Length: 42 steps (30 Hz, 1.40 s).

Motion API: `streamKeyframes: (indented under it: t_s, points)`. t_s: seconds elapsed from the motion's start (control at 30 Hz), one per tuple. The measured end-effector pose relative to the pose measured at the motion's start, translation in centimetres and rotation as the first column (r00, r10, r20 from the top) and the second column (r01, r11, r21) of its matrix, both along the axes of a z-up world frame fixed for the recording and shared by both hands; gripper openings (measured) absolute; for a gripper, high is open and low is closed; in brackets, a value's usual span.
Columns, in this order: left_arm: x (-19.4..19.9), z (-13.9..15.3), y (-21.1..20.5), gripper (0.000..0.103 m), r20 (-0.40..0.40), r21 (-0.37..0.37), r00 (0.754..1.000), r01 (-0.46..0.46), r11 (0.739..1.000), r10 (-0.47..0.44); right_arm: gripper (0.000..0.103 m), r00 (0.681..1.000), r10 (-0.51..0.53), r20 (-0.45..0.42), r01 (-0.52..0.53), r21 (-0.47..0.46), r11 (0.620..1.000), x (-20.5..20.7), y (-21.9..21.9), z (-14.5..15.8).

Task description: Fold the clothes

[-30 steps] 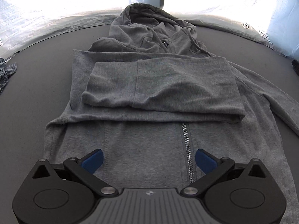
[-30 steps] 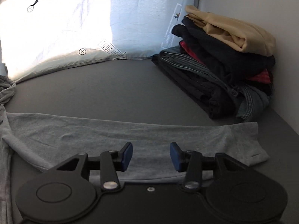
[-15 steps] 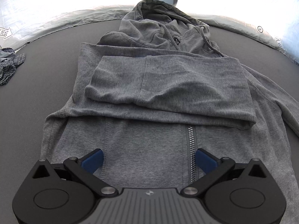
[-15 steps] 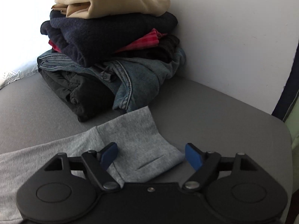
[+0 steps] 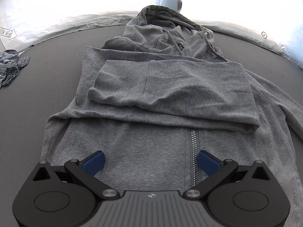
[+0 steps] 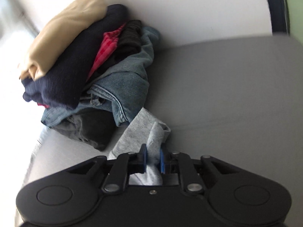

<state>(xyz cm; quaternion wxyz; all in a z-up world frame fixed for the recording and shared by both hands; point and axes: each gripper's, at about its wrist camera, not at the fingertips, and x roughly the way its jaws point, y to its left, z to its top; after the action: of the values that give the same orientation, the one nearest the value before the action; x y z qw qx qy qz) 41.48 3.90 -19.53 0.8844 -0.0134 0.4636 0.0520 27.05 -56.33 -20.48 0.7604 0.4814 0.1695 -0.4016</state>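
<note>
A grey zip-up hoodie (image 5: 151, 151) lies front-up on the dark grey counter (image 5: 47, 87), its hood (image 5: 162, 28) at the far end by a bright printed sheet (image 5: 56, 9) and its zipper (image 5: 194, 151) running down the middle. One sleeve (image 5: 170, 87) is folded across the chest, cuff end toward the left of the left wrist view; the other sleeve trails off to the right edge of that view. The left tool (image 5: 150, 162) hangs just above the hoodie's lower front with its blue pads spread wide, nothing between them, the zipper just inside the right-hand pad. In the right wrist view, the right tool (image 6: 153, 159) is closing, its jaws nearly together, with the pale grey cuff (image 6: 144, 132) of the trailing sleeve bunched between the blue pads and lifted into a crumpled peak. Just beyond the cuff sits a stack of folded clothes (image 6: 90, 71) against a white wall (image 6: 189, 9): a tan piece on top, then navy, red check, black and denim beneath. The cuff's far edge lies close to the denim. A striped garment (image 5: 11, 68) lies crumpled at the counter's left edge in the left wrist view.
</note>
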Motion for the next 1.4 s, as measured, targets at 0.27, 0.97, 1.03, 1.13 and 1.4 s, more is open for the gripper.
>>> streamKeyframes:
  t_s: [0.27, 0.97, 1.03, 1.13, 1.4]
  points:
    - [0.3, 0.1, 0.2, 0.103, -0.015, -0.01, 1.0, 0.004, 1.0, -0.004, 0.011, 0.799, -0.378, 0.467, 0.011, 0.618, 0.786, -3.9, 4.1, -7.0]
    - [-0.2, 3.3, 9.0, 0.103, -0.104, -0.015, 0.992, 0.064, 0.998, -0.065, 0.011, 0.778, 0.05, 0.627, -0.518, 0.594, 0.615, 5.4, 27.2, -2.7]
    - [-0.5, 3.8, 10.8, 0.103, -0.094, -0.034, 0.995, 0.036, 0.999, -0.039, 0.011, 0.773, 0.053, 0.633, -0.529, 0.596, 0.604, 5.9, 29.1, -2.3]
    - [-0.8, 4.5, 13.2, 0.103, -0.092, -0.052, 0.996, 0.006, 0.999, -0.011, 0.011, 0.765, 0.047, 0.643, -0.546, 0.607, 0.577, 6.8, 32.2, -1.8]
    - [-0.2, 3.5, 17.5, 0.103, -0.114, -0.066, 0.993, -0.001, 0.998, -0.006, 0.011, 0.708, 0.074, 0.702, -0.627, 0.576, 0.524, 10.7, 38.7, 0.2]
